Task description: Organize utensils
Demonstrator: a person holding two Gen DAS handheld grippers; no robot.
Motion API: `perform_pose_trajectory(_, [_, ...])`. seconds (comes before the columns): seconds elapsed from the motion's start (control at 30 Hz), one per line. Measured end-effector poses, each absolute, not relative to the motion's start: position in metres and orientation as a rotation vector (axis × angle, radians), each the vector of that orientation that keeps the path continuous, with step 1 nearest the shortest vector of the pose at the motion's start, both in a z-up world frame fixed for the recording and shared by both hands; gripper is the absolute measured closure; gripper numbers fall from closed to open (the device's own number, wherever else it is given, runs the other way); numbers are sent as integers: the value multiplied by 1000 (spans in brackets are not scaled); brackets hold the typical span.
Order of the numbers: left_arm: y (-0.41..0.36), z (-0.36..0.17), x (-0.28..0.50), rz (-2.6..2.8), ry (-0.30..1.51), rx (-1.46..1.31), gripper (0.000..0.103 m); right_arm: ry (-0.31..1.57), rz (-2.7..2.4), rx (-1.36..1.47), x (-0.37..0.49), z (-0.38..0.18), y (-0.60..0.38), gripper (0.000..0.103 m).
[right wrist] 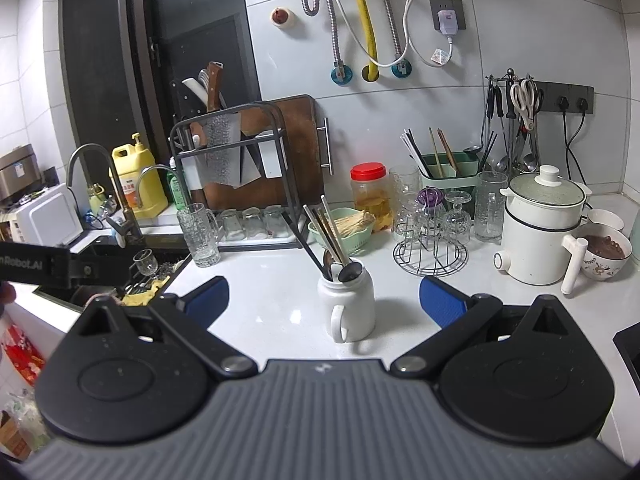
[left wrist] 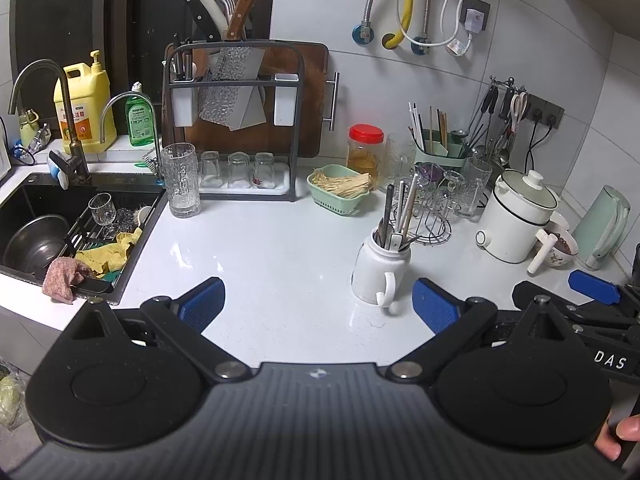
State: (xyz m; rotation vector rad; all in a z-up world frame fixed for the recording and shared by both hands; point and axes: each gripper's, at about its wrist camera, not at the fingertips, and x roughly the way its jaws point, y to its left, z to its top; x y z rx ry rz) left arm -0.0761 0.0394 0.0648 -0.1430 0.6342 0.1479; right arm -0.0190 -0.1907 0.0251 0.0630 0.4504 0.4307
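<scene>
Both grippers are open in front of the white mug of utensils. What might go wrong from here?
Judging by this one moment:
1. The white mug is top-heavy with long chopsticks and spoons leaning left; pulling one sideways may tip it.
2. The glasses on the wire rack stand close behind the mug; a reach past it by the right gripper could knock them.
3. The left gripper sits near the mug's handle and could nudge it.

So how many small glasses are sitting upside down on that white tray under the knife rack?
3, side by side on the tray: left, middle, right. None seems hidden.
</scene>
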Motion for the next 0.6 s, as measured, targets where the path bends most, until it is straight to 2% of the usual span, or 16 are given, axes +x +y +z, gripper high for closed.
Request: perform_pose_trajectory(0.6, [43,62,-91,182,632,-166,1,467,447,61,-23,22,-187,0])
